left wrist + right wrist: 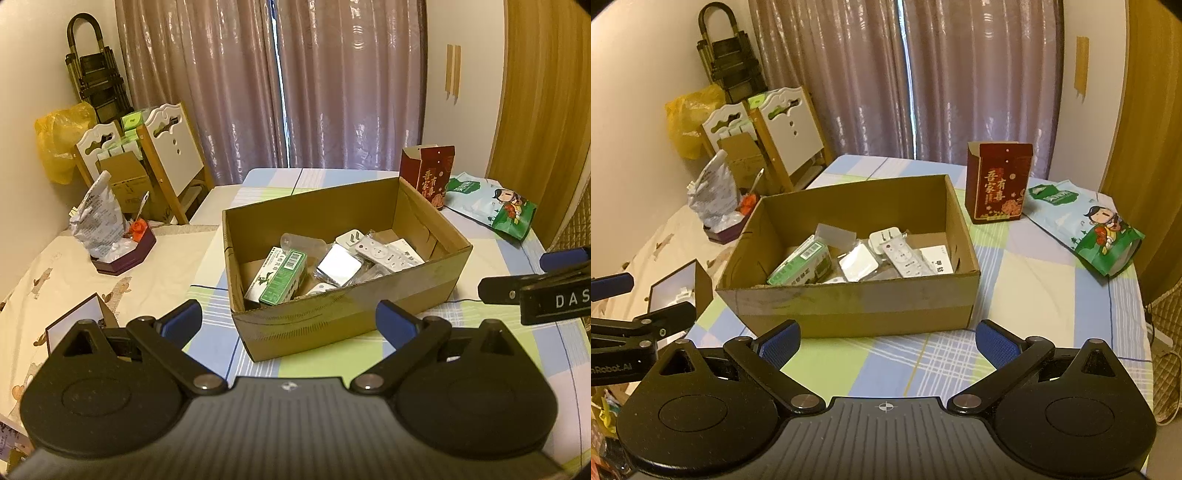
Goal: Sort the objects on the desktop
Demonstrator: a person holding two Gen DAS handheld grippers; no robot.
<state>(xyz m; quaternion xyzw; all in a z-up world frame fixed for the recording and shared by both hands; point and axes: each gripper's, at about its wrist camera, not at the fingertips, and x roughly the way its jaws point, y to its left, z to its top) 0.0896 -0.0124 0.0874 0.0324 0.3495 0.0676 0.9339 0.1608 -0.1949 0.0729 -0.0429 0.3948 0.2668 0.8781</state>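
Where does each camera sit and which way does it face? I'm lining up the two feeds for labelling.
Left wrist: on the left gripper, facing forward over its open fingers at the cardboard box; the right gripper intrudes at the right edge.
Right wrist: on the right gripper, open, facing the same cardboard box; the left gripper shows at the left edge.
Shared: box, red carton, green snack bag, curtains.
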